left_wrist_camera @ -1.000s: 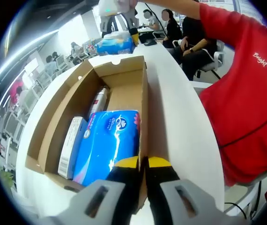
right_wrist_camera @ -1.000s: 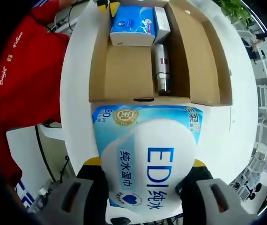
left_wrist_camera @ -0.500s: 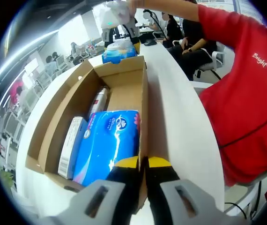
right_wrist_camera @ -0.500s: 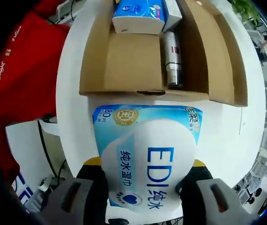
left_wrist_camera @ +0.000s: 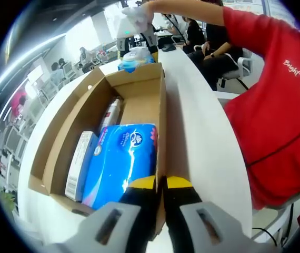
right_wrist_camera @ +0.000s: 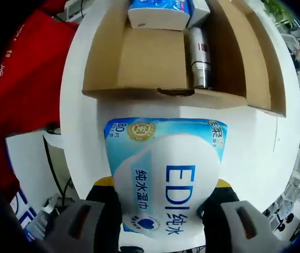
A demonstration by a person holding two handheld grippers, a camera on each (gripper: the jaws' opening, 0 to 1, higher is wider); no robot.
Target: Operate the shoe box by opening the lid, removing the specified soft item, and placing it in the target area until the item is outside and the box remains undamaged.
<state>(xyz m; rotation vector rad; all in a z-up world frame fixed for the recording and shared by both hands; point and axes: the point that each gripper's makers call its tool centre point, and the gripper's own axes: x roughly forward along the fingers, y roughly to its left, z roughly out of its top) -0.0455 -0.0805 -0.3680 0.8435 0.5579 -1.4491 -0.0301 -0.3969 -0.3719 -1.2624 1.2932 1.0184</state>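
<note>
We find the right gripper (right_wrist_camera: 163,195) clamped on the wet-wipe pack (right_wrist_camera: 166,174), which has drawn clear of the shoe box (right_wrist_camera: 155,58) at 12 o'clock since 1 second ago, above white table (right_wrist_camera: 79,137). The left gripper (left_wrist_camera: 160,184) pinches the box's near wall. Only placement remains.

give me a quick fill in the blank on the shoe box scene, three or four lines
1. The right gripper is shut on a pack of wet wipes held outside the ____.
2. The left gripper is shut on the box's ____.
3. Inside the shoe box, the blue tissue pack lies beside a ____ carton.
4. The table under the box is ____.

Missing words: box; wall; white; white
</note>
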